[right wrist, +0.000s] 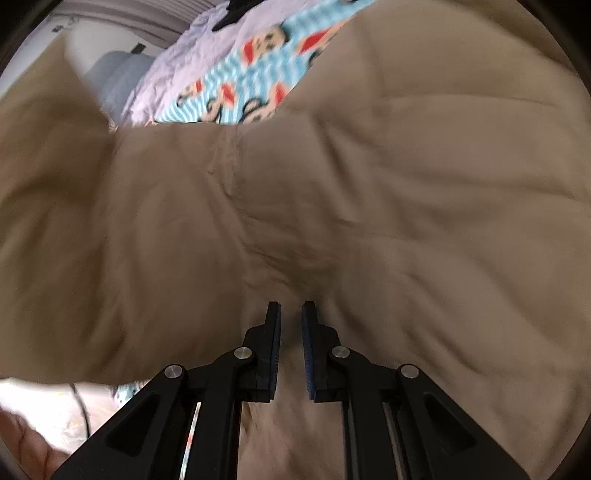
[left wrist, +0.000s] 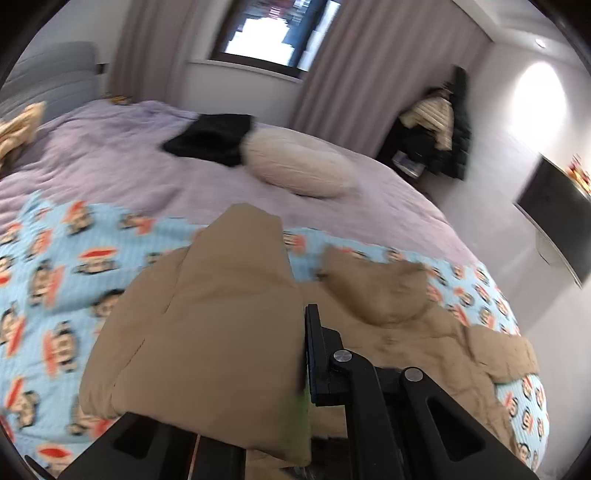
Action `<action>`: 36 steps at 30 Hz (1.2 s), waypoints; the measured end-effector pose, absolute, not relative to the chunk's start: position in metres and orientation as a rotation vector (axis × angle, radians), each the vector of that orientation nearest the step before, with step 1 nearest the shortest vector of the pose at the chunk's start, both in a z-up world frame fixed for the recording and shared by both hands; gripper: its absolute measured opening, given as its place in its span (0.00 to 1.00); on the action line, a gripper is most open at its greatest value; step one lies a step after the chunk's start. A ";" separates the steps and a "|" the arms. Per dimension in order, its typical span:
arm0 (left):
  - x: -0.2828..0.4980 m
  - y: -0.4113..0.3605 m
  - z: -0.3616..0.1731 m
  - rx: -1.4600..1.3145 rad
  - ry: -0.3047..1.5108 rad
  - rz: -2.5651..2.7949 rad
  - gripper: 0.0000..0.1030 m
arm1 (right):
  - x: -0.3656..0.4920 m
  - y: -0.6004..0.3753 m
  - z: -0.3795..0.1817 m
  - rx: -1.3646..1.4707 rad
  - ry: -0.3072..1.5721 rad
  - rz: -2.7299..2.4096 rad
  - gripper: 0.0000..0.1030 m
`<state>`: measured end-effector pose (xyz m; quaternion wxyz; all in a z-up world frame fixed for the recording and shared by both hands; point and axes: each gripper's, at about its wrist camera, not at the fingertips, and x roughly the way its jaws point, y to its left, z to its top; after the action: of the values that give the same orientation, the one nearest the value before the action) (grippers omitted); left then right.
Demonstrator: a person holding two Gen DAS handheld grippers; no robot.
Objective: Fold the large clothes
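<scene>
Bed (left wrist: 110, 155) is filling most of the left wrist view, lilac cover on top, with a blue cartoon-print blanket (left wrist: 55, 258) lying across its near end. Tan padded jacket (left wrist: 406, 332) is lying on that blanket, taking up nearly the whole right wrist view. Left tongs (left wrist: 301, 354) are clamped together on a fold of the jacket, with 1 flap hanging raised over the left finger and hiding it; only the right finger is showing. Right tongs (right wrist: 291, 332) are sitting nearly together, jaws pinching a pucker of jacket fabric, creases radiating from the tips. Cream pillow (left wrist: 299, 166) is lying further up the bed, touching a black garment (left wrist: 214, 138) beside it. Curtains (left wrist: 369, 66) are hanging either side of a window (left wrist: 273, 33). Views are motion-blurred.
</scene>
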<state>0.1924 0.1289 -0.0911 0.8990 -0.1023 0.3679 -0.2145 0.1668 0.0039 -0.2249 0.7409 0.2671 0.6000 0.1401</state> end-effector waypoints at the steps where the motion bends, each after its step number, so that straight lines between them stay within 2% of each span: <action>1: 0.193 0.105 -0.091 -0.195 0.776 -0.475 0.10 | 0.157 -0.013 -0.216 0.589 1.298 0.292 0.12; 4: 0.186 0.034 -0.103 -0.107 0.813 -0.537 0.10 | 0.125 -0.075 -0.192 0.561 1.247 0.182 0.12; 8: 0.175 -0.046 -0.149 0.047 0.895 -0.557 0.11 | 0.084 -0.151 -0.177 0.541 1.225 0.012 0.12; 9: 0.171 -0.058 -0.162 0.087 0.923 -0.544 0.17 | 0.079 -0.162 -0.178 0.540 1.228 -0.011 0.12; 10: 0.165 -0.066 -0.175 0.109 0.947 -0.543 0.44 | 0.069 -0.177 -0.180 0.542 1.239 -0.047 0.12; 11: 0.160 -0.071 -0.182 0.120 0.962 -0.538 0.77 | 0.063 -0.184 -0.182 0.547 1.243 -0.062 0.12; 12: 0.154 -0.071 -0.187 0.122 0.956 -0.523 0.85 | 0.057 -0.192 -0.185 0.563 1.248 -0.080 0.12; 16: 0.137 -0.060 -0.186 0.142 0.962 -0.492 0.86 | 0.052 -0.196 -0.186 0.572 1.249 -0.082 0.13; 20: 0.129 0.002 -0.157 0.073 0.924 -0.465 0.86 | 0.068 -0.201 -0.174 0.503 1.242 -0.069 0.14; 21: 0.128 0.025 -0.150 0.047 0.912 -0.438 0.86 | 0.067 -0.201 -0.169 0.472 1.229 -0.055 0.23; 22: 0.131 0.038 -0.149 0.030 0.907 -0.409 0.86 | 0.075 -0.187 -0.158 0.421 1.205 -0.036 0.46; 24: 0.137 0.080 -0.148 -0.011 0.907 -0.316 0.86 | 0.074 -0.174 -0.140 0.346 1.152 -0.007 0.72; 30: 0.170 0.180 -0.206 -0.229 1.109 -0.161 0.86 | 0.108 -0.070 -0.107 0.001 1.026 0.180 0.72; 36: 0.169 0.185 -0.244 -0.226 1.144 -0.125 0.86 | 0.138 0.027 -0.146 -0.423 1.021 0.170 0.71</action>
<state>0.1690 0.1853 -0.2443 0.8329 -0.1067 0.5398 -0.0589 0.1385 0.0265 -0.1464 0.8477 -0.2006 0.4843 0.0807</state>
